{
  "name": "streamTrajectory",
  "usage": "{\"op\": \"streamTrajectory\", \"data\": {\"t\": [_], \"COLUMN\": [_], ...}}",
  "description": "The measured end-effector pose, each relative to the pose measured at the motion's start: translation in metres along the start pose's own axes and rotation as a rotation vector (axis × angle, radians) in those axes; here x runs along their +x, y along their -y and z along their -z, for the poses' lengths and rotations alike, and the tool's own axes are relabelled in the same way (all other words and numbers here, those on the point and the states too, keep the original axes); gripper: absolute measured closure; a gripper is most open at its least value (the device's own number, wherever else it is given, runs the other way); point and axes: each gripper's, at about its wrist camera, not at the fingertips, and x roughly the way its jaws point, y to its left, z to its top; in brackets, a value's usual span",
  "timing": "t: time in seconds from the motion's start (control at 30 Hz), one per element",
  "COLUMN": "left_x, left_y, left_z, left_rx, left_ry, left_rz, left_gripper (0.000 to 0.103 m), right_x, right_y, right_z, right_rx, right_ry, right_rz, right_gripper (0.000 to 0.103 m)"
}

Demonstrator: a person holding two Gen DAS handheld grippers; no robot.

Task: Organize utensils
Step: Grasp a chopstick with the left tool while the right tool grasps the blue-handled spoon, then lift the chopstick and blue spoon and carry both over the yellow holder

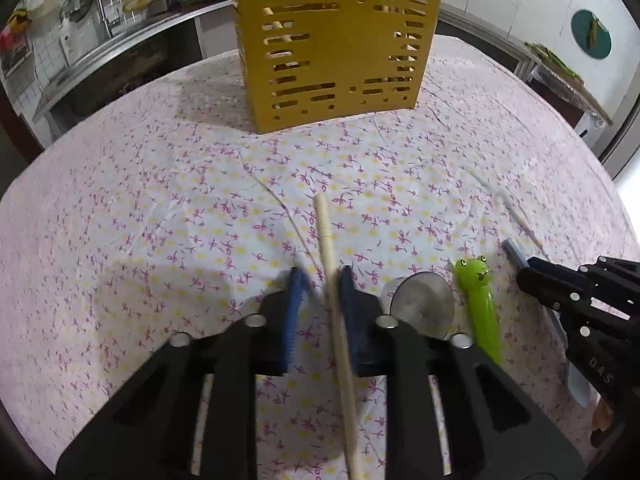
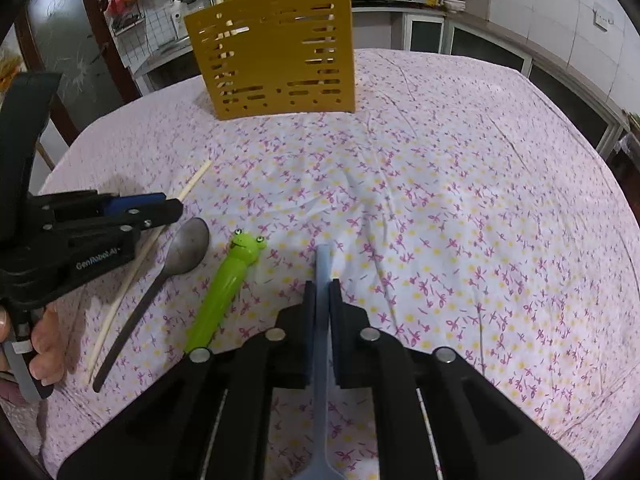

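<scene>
Chopstick (image 1: 336,304) of pale wood lies between the left gripper (image 1: 322,280) pads, which seem clamped on it, though blur hides the contact; right gripper (image 2: 322,284) is closed on a light blue handle (image 2: 322,320); metal spoon (image 2: 188,248) and green frog utensil (image 2: 228,280) lie between them on the floral tabletop (image 2: 440,200); yellow slotted holder (image 2: 276,56) stands at the far edge, holding sticks

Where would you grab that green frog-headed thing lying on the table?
Grip the frog utensil across its straight green handle, below the wide frog head, coming down from above. It lies flat on the tablecloth, with the metal spoon close alongside, so a hand-held gripper's fingers fit best mid-handle.
</scene>
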Motion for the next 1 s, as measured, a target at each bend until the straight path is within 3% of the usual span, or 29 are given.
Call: {"op": "streamTrajectory", "data": {"t": [0.2, 0.33, 0.43, 0.73, 1.0], "left_x": [-0.011, -0.026, -0.027, -0.008, 0.004], "left_y": [-0.014, -0.019, -0.016, 0.002, 0.006], "left_z": [0.001, 0.002, 0.001, -0.001, -0.001], "left_rx": [-0.063, -0.090, -0.081, -0.015, 0.003], "left_ry": [0.023, 0.058, 0.039, -0.014, -0.033], "left_rz": [0.045, 0.074, 0.086, 0.037, 0.012], "left_gripper": [0.103, 0.103, 0.103, 0.102, 0.095], "right_x": [-0.012, -0.023, -0.028, -0.026, -0.019], "right_y": [0.008, 0.016, 0.020, 0.027, 0.028], "right_z": [-0.004, -0.011, -0.015, -0.010, -0.010], "right_rx": [0.041, 0.069, 0.076, 0.080, 0.091], "right_ry": [0.044, 0.088, 0.108, 0.104, 0.097], "right_rz": [-0.029, -0.047, -0.054, -0.053, -0.053], "right_gripper": [0.096, 0.096, 0.096, 0.096, 0.096]}}
